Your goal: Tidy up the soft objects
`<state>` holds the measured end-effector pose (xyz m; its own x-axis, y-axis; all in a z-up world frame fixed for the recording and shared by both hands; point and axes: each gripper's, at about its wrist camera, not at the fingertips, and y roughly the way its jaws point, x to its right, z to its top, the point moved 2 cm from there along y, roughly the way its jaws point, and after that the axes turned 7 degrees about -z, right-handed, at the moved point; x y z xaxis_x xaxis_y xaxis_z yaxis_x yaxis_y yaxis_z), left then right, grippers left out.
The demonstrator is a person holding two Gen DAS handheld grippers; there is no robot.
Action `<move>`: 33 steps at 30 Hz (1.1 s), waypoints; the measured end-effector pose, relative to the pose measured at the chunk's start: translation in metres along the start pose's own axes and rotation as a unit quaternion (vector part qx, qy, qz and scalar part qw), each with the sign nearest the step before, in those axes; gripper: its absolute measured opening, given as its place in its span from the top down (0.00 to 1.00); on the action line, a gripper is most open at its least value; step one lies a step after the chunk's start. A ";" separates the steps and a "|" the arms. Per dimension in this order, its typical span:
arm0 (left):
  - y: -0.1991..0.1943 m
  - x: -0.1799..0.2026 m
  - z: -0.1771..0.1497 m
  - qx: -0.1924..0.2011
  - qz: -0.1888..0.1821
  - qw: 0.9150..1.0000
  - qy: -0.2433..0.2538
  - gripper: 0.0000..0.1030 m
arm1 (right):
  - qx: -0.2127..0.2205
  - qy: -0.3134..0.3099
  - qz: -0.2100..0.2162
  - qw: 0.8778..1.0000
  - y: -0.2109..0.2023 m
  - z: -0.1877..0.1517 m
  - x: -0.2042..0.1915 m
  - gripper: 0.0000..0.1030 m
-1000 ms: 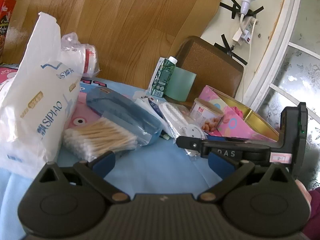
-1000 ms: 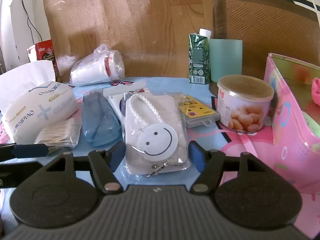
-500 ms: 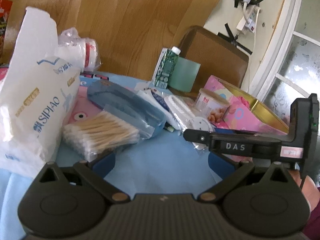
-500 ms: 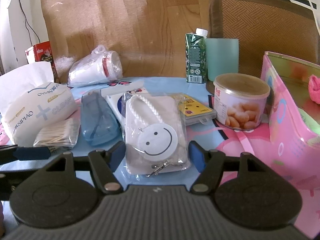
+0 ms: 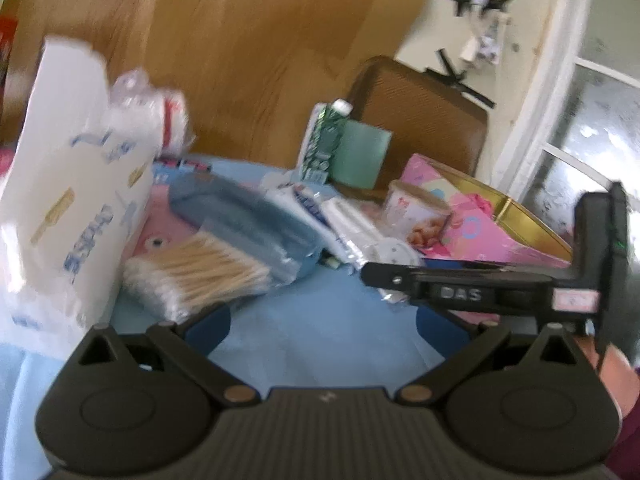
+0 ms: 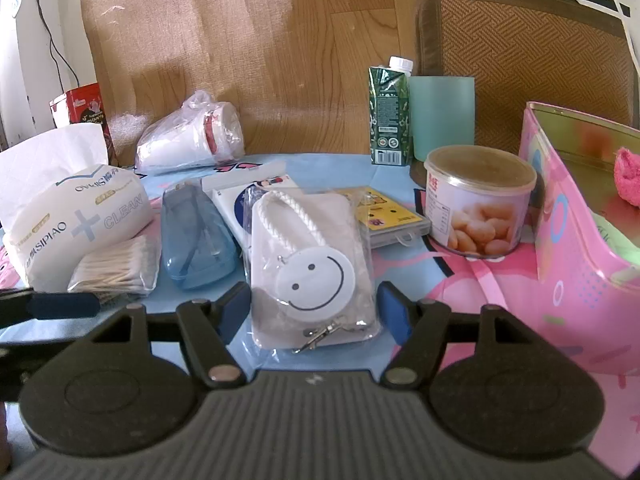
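Smiley pouch, right wrist view: a clear, crinkled plastic sleeve (image 6: 314, 264) lies flat on the blue cloth (image 6: 328, 166), holding a white round smiley face, a twisted white cord loop and a metal clip; its near end sits between the fingertips.
Right gripper: (image 6: 314, 310) spread wide, a blue pad on either side of the sleeve, neither touching it.
Change, right view: everything looks larger and nearer than half a second ago; the layout matches.
Around, right view: soft white tissue pack (image 6: 76, 208), bagged cotton swabs (image 6: 116, 266) and translucent blue case (image 6: 196, 240) to the left; yellow card box (image 6: 390, 216) and round lidded can (image 6: 480, 204) to the right; glossy pink tin (image 6: 580, 216) at far right with something pink and fluffy inside.
Left wrist view: blurred by motion.
Left gripper: (image 5: 324, 328) fingers apart over bare blue cloth (image 5: 320, 320), nothing between them.
Change, left view: the right gripper's black finger (image 5: 460, 276) crosses higher and longer than before.
Obstruction, left view: that finger covers part of the smiley pouch (image 5: 390, 254); swabs (image 5: 200, 276) and tissue pack (image 5: 68, 208) sit just left of the fingers.
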<state>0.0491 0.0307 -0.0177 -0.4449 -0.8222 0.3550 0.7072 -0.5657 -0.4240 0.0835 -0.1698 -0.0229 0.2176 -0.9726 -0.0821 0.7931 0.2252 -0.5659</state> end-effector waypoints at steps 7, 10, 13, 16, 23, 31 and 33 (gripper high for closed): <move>-0.003 0.029 -0.005 0.020 0.042 0.996 0.082 0.00 | 0.000 0.002 0.000 1.000 0.000 0.000 0.000 0.31; -0.003 0.032 -0.005 0.023 0.055 0.994 0.089 0.00 | 0.000 0.003 0.000 1.000 -0.001 0.000 0.001 0.31; -0.005 0.031 -0.005 0.028 0.060 0.994 0.089 0.00 | 0.001 0.003 0.000 1.000 -0.001 0.000 0.001 0.31; -0.006 0.023 -0.003 0.026 0.036 0.997 0.068 0.00 | 0.000 0.003 0.000 1.000 -0.001 0.000 0.001 0.31; -0.008 -0.010 0.001 0.028 0.034 0.999 -0.029 0.00 | 0.000 0.004 0.000 1.000 -0.001 0.000 0.001 0.31; -0.009 -0.005 0.001 0.031 0.042 0.999 -0.013 0.00 | 0.000 0.005 0.001 1.000 -0.002 0.000 0.001 0.31; -0.008 -0.003 0.001 0.031 0.044 0.999 -0.009 0.00 | 0.000 0.005 0.001 1.000 -0.002 0.000 0.001 0.31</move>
<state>0.0450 0.0382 -0.0148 -0.3705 -0.8668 0.3338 0.7763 -0.4863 -0.4011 0.0821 -0.1712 -0.0222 0.2132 -0.9728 -0.0908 0.7933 0.2266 -0.5651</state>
